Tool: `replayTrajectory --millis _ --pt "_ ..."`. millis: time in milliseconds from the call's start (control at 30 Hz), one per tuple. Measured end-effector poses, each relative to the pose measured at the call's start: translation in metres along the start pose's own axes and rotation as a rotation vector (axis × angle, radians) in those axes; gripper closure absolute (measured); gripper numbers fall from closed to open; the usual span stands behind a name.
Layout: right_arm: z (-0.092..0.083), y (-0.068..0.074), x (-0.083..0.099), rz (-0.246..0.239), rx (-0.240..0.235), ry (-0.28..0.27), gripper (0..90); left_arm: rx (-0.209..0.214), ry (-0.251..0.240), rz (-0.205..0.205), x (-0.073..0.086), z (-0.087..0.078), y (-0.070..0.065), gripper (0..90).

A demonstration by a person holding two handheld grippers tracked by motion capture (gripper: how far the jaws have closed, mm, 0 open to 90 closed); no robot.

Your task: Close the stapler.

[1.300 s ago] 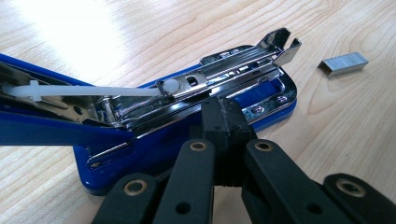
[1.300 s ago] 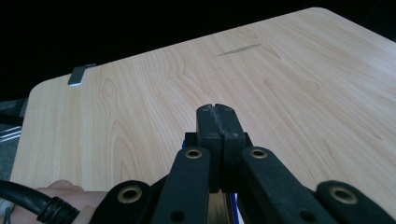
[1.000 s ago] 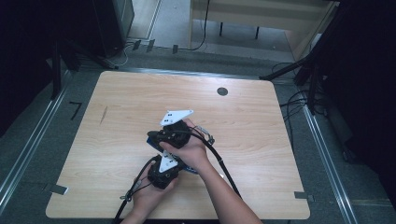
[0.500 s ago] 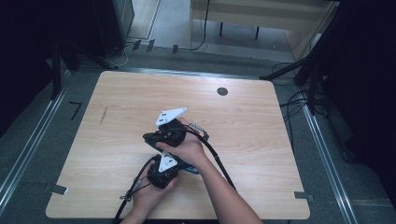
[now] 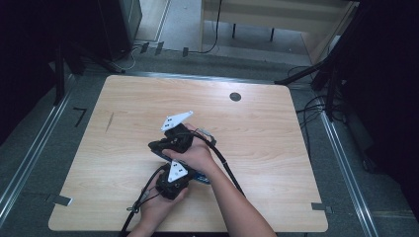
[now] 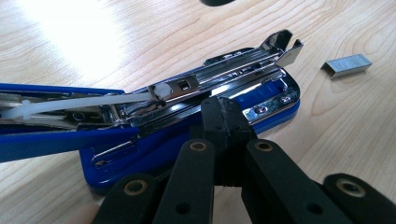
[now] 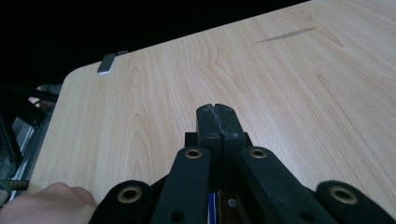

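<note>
Near the lower middle of the high view, on the pale wooden worktop [image 5: 276, 133], a person's two hands hold the two tools close together. Toward the bottom lies the left tool [image 5: 173, 183], with its grey three-cornered plate on top, and just above it sits the right tool [image 5: 170, 143], whose plate tilts toward the upper right. A blue stapler [image 6: 187, 116] lies between them on the worktop, and a sliver of its blue edge peeks out to the right of the left tool in the high view. Seen from the left gripper view, the stapler is swung open, its blue top arm reaching off to the left of the frame and its shiny metal staple channel running toward the upper right. The left tool's jaws are pressed together with nothing between them, their tip just in front of the stapler's base; whether they touch it I cannot tell. A strip of staples [image 6: 346, 65] lies apart on the wood at the upper right. From the right gripper view, the right tool [image 7: 217, 122] has its jaws pressed together too, empty, over bare wood.
</note>
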State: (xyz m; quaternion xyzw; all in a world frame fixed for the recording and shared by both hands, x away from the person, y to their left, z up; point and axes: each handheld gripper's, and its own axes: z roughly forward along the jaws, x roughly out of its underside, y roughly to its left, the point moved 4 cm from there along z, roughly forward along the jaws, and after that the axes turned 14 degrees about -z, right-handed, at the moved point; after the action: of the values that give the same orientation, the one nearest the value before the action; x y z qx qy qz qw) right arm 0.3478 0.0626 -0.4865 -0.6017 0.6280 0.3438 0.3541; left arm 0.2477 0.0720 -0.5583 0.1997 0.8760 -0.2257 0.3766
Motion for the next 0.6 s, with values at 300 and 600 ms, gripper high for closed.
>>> replayTrajectory --millis 300,600 --pt "0.01 -0.009 0.005 0.043 -0.09 -0.019 90.0 -0.005 0.001 0.021 -0.001 0.0 0.002 90.0" --pt "0.028 -0.01 0.01 0.037 -0.085 0.048 90.0 -0.007 0.002 0.024 -0.001 0.0 0.002 90.0"
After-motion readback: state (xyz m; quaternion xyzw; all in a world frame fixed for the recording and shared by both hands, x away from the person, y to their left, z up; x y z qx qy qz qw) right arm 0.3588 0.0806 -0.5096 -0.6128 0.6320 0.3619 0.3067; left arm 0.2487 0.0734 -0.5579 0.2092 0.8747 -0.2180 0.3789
